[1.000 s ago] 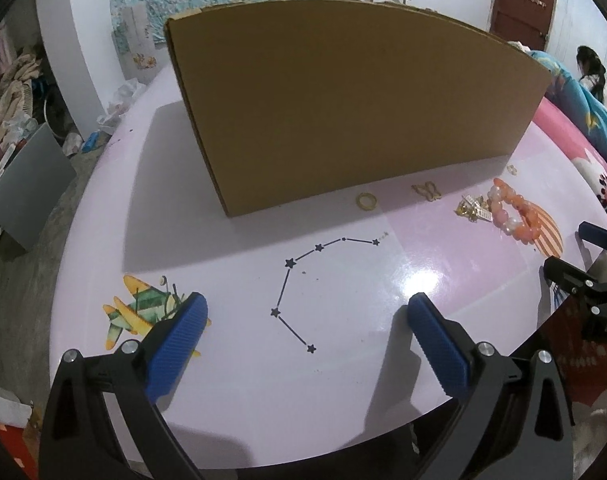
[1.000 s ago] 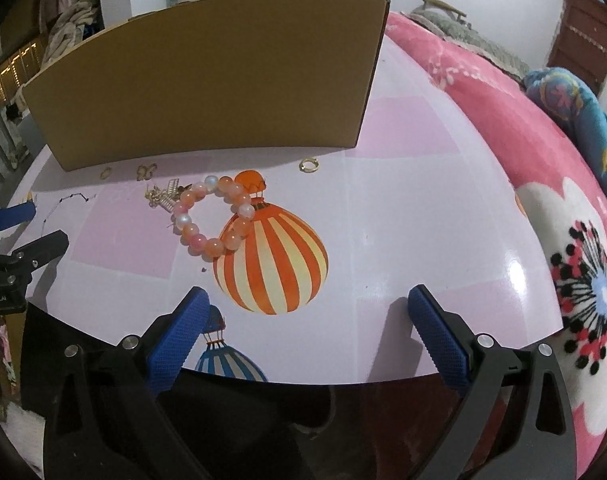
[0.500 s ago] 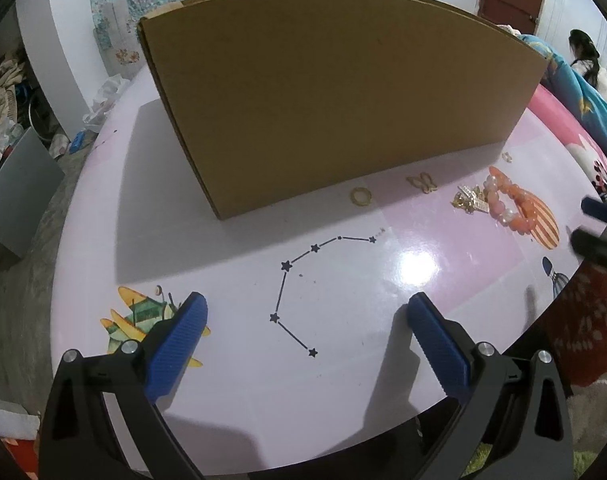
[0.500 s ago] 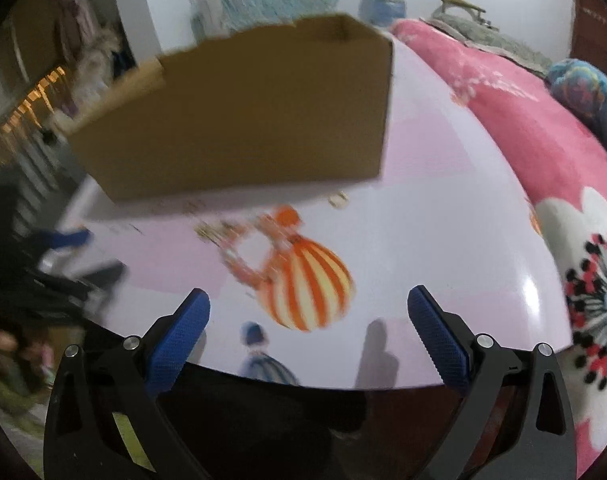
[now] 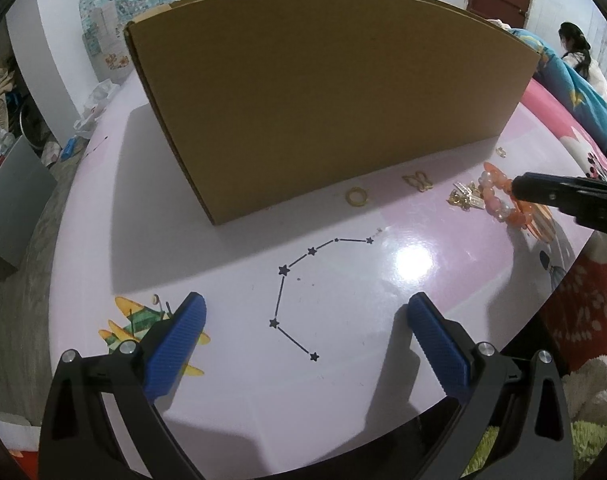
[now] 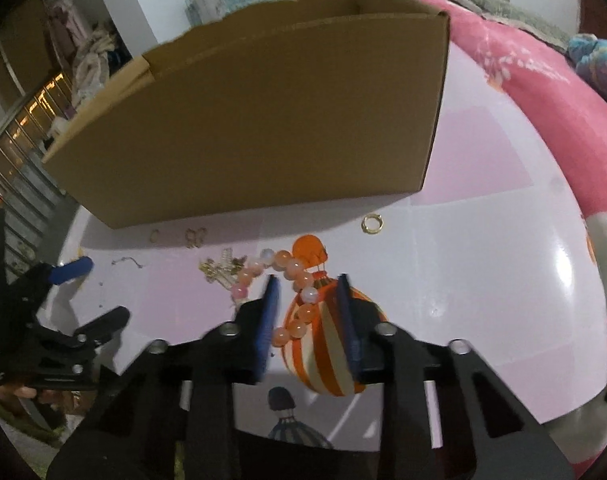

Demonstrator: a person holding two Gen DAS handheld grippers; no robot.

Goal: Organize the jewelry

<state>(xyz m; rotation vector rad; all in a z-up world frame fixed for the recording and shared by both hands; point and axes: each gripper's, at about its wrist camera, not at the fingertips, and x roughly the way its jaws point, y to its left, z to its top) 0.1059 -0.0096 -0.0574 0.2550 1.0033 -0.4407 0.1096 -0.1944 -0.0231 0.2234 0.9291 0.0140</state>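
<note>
Right gripper (image 6: pixel 308 312) straddling pink-orange bead bracelet (image 6: pixel 299 280) at frame centre, fingers partly parted, not gripping; left gripper (image 5: pixel 303 344) hovering wide open at lower frame

Your left wrist camera sat low, back from the cardboard box (image 5: pixel 327 108), facing its long side. Your right wrist camera looked down from nearer its right end, close over the bead bracelet (image 6: pixel 299 292); both views shared them.

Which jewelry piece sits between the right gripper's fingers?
The beaded bracelet of orange and pink beads: the right gripper straddles its right side. The gold ring lies apart, nearer the cardboard box.
</note>
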